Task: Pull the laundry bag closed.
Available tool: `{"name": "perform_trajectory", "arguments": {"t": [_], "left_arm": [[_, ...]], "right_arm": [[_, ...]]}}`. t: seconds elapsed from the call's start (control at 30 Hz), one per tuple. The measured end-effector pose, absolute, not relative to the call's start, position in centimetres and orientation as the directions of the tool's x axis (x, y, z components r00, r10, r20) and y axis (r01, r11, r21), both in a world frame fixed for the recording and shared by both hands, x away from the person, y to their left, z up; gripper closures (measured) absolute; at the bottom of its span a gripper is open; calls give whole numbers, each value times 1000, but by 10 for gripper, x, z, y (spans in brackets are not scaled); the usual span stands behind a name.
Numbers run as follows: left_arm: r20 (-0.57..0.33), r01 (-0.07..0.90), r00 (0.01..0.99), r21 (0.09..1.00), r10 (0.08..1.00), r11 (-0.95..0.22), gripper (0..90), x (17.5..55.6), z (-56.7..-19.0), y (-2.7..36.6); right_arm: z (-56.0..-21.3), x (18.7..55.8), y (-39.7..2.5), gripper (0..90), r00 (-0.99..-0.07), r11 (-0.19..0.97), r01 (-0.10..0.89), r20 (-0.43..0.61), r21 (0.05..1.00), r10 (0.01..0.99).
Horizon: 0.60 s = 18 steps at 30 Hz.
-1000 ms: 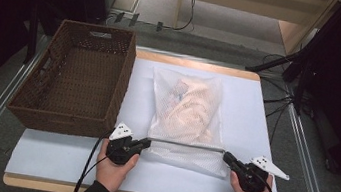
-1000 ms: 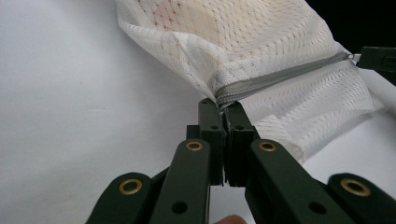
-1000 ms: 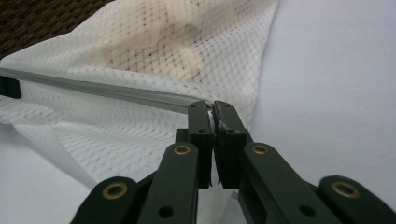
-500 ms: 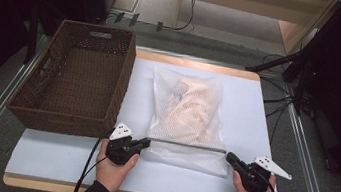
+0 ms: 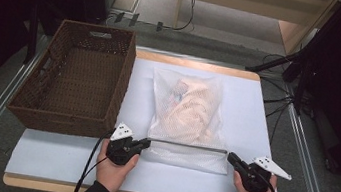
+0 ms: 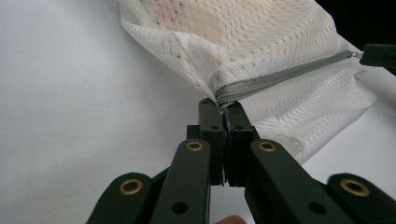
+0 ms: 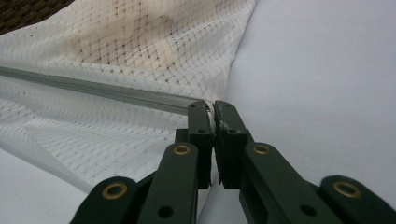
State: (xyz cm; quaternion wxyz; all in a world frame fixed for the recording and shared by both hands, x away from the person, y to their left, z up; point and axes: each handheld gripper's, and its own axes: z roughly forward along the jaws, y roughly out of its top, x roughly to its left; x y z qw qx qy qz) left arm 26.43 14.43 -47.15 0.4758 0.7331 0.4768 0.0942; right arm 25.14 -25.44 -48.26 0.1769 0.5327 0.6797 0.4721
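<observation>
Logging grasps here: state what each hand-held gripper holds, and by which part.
Both hold the white mesh bag by its grey zipper: the left hand-held gripper is shut on one end, the right hand-held gripper on the other.

— Beyond the tabletop?
— Grey floor, black cables trailing across, pale wooden furniture at the far right.
— To the sides?
— Metal rails along both edges, darkness past them.
</observation>
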Motion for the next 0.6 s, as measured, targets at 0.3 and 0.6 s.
{"name": "perform_trajectory", "arguments": {"t": [0.3, 0.6], "left_arm": [[-337, 576, 538, 816, 773, -45, 762, 261, -470, 151], [-322, 551, 546, 833, 774, -43, 227, 257, -464, 158]], "right_arm": [[-484, 250, -256, 772, -396, -12, 540, 267, 841, 879], [-481, 253, -256, 191, -413, -6, 532, 266, 847, 871]]}}
